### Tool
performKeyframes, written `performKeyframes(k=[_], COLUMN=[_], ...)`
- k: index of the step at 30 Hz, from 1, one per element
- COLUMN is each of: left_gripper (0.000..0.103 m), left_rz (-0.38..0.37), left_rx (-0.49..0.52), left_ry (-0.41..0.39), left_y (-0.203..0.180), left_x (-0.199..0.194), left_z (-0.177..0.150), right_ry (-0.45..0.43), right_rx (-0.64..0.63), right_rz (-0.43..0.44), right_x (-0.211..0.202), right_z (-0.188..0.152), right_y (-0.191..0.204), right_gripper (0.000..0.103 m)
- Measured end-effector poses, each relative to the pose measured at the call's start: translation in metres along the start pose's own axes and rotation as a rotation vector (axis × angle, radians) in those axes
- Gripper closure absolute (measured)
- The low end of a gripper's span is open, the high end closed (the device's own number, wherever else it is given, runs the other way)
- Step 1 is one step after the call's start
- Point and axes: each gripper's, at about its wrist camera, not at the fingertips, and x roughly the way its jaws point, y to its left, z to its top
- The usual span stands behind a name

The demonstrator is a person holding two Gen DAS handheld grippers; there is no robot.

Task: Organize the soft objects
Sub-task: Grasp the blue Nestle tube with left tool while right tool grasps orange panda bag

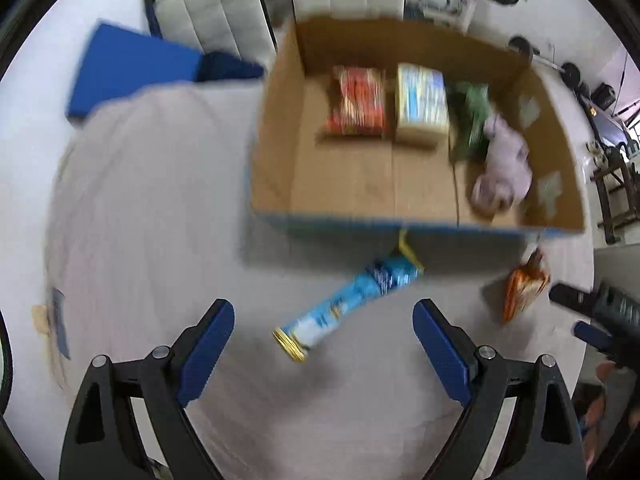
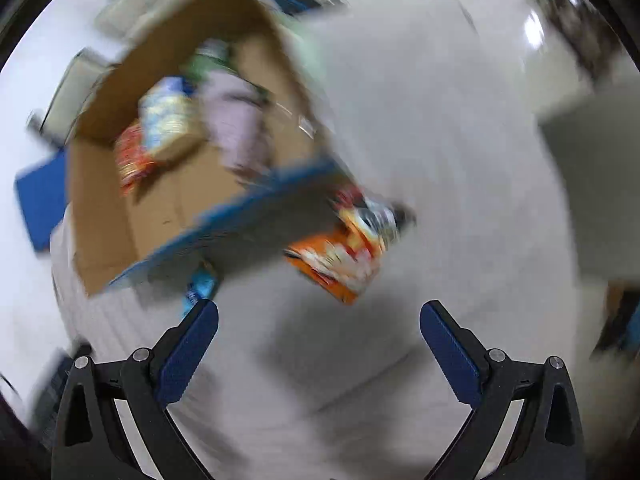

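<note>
An open cardboard box (image 1: 276, 152) stands on the white table. In it lie a red snack bag (image 1: 356, 100), a light blue pack (image 1: 422, 100), a green bag (image 1: 472, 120) and a pale purple plush toy (image 1: 504, 164). A light blue snack pack (image 1: 352, 304) lies on the table in front of the box, between my left gripper's (image 1: 324, 320) open fingers and a little ahead of them. An orange snack bag (image 2: 340, 256) lies by the box's near right corner, ahead of my open, empty right gripper (image 2: 320, 320). The right wrist view is blurred; the box (image 2: 120, 216) shows at its left.
A blue flat object (image 1: 128, 72) lies at the table's far left edge. White chairs (image 1: 208, 12) stand behind the table. My right gripper's fingers (image 1: 592, 312) show at the right edge of the left wrist view, beside the orange bag (image 1: 524, 288).
</note>
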Motion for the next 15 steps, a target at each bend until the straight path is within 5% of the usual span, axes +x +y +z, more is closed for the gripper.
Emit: performKeyframes(k=[4, 9, 15], left_gripper=[0.011, 0.011, 0.011], left_rz=[-0.042, -0.04, -0.046], left_rx=[-0.023, 0.007, 0.133], left_ry=[0.097, 0.132, 0.169], left_y=[0.007, 0.005, -0.02], left_x=[0.042, 0.072, 0.099], left_z=[-0.013, -0.015, -0.007], right_ry=[0.01, -0.025, -0.01], right_rx=[0.182, 0.237, 0.2], right_rz=[0.068, 0.105, 0.082], right_x=[0.039, 0.058, 0.068], right_z=[0.008, 0.018, 0.02], right_y=[-0.036, -0.046, -0.04], right_gripper=[0.001, 0.003, 0.043])
